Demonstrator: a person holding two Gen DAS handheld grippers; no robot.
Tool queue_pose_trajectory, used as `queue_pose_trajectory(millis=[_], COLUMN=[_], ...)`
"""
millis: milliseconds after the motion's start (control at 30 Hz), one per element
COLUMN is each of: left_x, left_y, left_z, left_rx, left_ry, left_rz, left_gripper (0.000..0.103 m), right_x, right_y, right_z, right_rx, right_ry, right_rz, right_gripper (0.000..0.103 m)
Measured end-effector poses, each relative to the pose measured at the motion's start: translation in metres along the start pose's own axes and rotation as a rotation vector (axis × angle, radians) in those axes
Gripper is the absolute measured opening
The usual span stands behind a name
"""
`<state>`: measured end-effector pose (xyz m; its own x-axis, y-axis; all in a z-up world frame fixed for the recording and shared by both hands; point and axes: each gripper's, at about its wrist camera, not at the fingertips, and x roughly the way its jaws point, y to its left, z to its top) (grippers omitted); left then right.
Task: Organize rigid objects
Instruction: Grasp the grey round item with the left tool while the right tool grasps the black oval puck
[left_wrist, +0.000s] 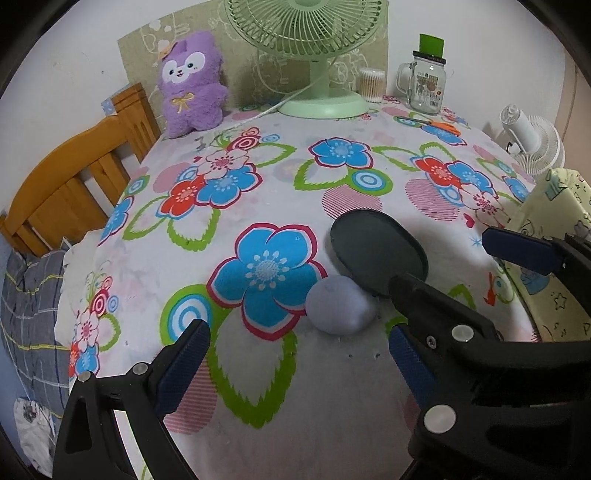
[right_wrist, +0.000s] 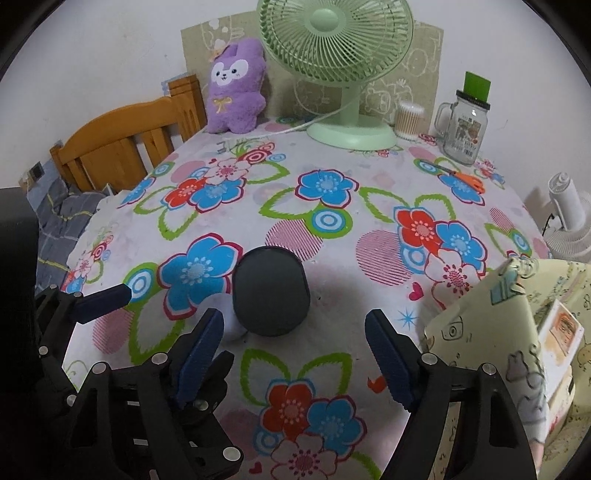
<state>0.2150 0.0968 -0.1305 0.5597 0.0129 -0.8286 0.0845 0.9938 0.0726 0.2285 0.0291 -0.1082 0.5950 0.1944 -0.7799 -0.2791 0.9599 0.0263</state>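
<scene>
Tongs first: my left gripper (left_wrist: 299, 354) stands wide open with nothing between its blue pads, hanging over the flowered tablecloth (left_wrist: 258, 387) near the front edge of the table. My right gripper (right_wrist: 295, 350) is open too, its jaws parted and empty.

I see the dark oval dish (right_wrist: 271, 293) lying flat on the cloth, roughly in the middle of the table's near half, just ahead of the right gripper's fingers. Touching its near-left rim sits a pale lilac rounded lump (left_wrist: 340, 306); from the right wrist view only a sliver of it shows beside the dish.

At the table's right edge stands a pale yellow box with cartoon prints (right_wrist: 491, 332), its flap raised, close beside the right gripper. Along the far edge I can make out a purple plush toy (left_wrist: 192, 85), a green desk fan (left_wrist: 317, 99), a tub of cotton swabs (left_wrist: 371, 85) and a glass jar mug with a green top (left_wrist: 428, 81). Orange-handled scissors (left_wrist: 439, 125) lie on the cloth in front of the jar.
</scene>
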Motion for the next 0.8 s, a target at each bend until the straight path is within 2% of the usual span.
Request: queue_pose_trajectory(millis=[167, 367, 467, 533, 800], left_x=[0.009, 0.015, 0.015, 0.013, 0.010], left_y=[-0.002, -0.004, -0.004, -0.004, -0.003], left_z=[0.004, 0.007, 0.008, 0.008, 0.005], left_rx=[0.022, 0.039, 0.037, 0.041, 0.057], left_ry=[-0.003, -0.013, -0.016, -0.010, -0.029], left_rz=[0.007, -0.018, -0.059, -0.098, -0.065], left_gripper=[0.094, 0.082, 0.067, 0.047, 0.046], right_x=[0.010, 0.020, 0.023, 0.024, 0.029], right_y=[-0.003, -0.008, -0.009, -0.009, 0.000], right_z=[0.003, 0.005, 0.006, 0.007, 0.010], right_rx=[0.001, 0.013, 0.022, 0.021, 0.001], right_ry=[0.014, 0.029, 0.032, 0.033, 0.041], right_rz=[-0.013, -0.009, -0.001, 0.006, 0.024], right_gripper=[0.082, 0.082, 0.082, 0.082, 0.082])
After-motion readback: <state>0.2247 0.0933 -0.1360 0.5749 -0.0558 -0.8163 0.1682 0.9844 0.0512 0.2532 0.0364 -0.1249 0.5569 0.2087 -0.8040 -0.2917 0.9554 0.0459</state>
